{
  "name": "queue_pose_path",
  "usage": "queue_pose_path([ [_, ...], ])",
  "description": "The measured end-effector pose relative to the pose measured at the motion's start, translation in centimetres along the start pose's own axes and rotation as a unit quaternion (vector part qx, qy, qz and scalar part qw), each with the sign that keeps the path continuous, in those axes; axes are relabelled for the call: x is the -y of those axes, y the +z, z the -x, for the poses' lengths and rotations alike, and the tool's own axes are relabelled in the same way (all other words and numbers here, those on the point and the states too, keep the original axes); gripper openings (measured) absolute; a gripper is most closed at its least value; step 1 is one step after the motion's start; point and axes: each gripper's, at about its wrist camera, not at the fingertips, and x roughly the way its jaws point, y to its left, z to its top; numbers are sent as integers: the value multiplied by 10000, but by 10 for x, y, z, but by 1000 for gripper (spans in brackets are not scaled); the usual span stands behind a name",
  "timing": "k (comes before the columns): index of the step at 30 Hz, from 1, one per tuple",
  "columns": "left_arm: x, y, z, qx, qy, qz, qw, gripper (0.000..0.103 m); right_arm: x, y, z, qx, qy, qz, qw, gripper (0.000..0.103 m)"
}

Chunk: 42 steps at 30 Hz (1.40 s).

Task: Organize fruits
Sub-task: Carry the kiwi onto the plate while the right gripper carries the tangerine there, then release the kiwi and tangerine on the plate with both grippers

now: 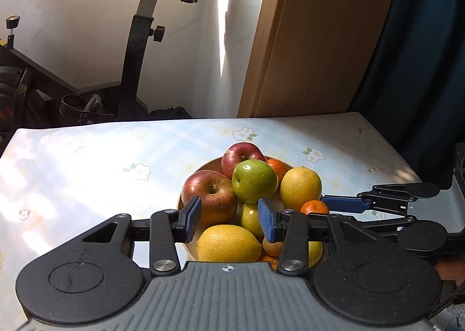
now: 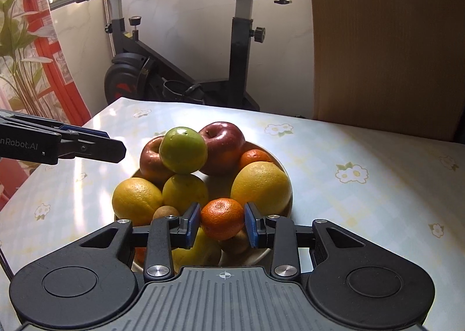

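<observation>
right tongs (image 2: 222, 222) pinch a small round orange mandarin (image 2: 222, 218) over the pale round fruit bowl (image 2: 286, 174); soft, light, grip its middle. left tongs (image 1: 229, 219) gape empty above the bowl.

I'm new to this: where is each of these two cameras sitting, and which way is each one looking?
Left wrist view: rides on the left hand-held gripper, looking forward and down over the fruit bowl; its open fingers show, and the right hand-held gripper enters from the right.
Right wrist view: rides on the right hand-held gripper, whose pads hold a tangerine over the bowl.
Shared: bowl, green apple, floral table, exercise bike.
</observation>
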Motion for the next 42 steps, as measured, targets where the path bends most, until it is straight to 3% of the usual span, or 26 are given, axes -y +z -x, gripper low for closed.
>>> queue_pose_path([
  [29,-14,-7,12,99,384,212,9990,55,-8,6,-11,-120,-127,102,9998,31],
  [42,-12,-7,27,191,443,258,9985,66,-14,8,3,-64,-329,242,9991,45],
])
